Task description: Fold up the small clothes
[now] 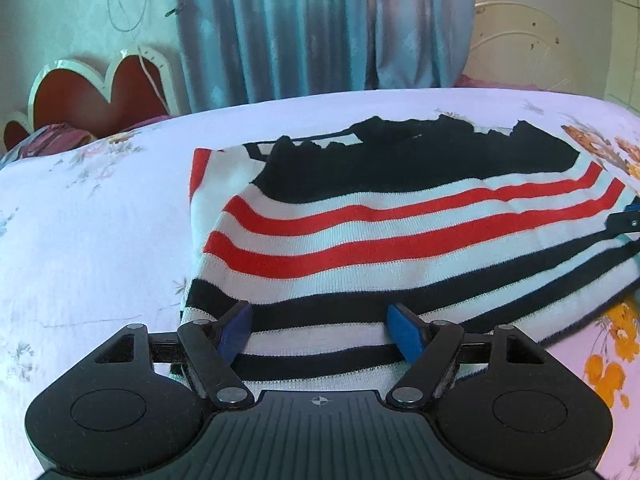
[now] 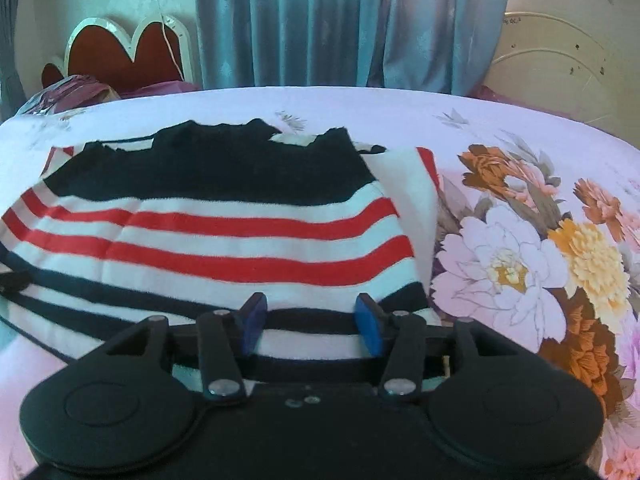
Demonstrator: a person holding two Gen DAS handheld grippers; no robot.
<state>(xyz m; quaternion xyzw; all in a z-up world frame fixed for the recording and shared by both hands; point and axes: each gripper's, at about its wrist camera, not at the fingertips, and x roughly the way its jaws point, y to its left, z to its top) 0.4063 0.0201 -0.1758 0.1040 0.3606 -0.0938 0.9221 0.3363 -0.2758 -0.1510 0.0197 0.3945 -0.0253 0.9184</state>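
In my left wrist view the striped sweater [image 1: 400, 236] lies across the middle of the frame on the bed [image 1: 80, 240], its stripes running side to side, and my left gripper [image 1: 320, 330] sits at its near hem at lower centre, jaws wide apart with knit between them but not pinched. In my right wrist view the right gripper [image 2: 312, 324] stands at the sweater's near right corner, jaws about half open, gripping nothing; both look equally near.

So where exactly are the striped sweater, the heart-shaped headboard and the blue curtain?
striped sweater [image 1: 400, 248], left wrist view, on a red stripe.
heart-shaped headboard [image 2: 120, 56], right wrist view, red panel.
blue curtain [image 2: 320, 20], right wrist view, middle folds.
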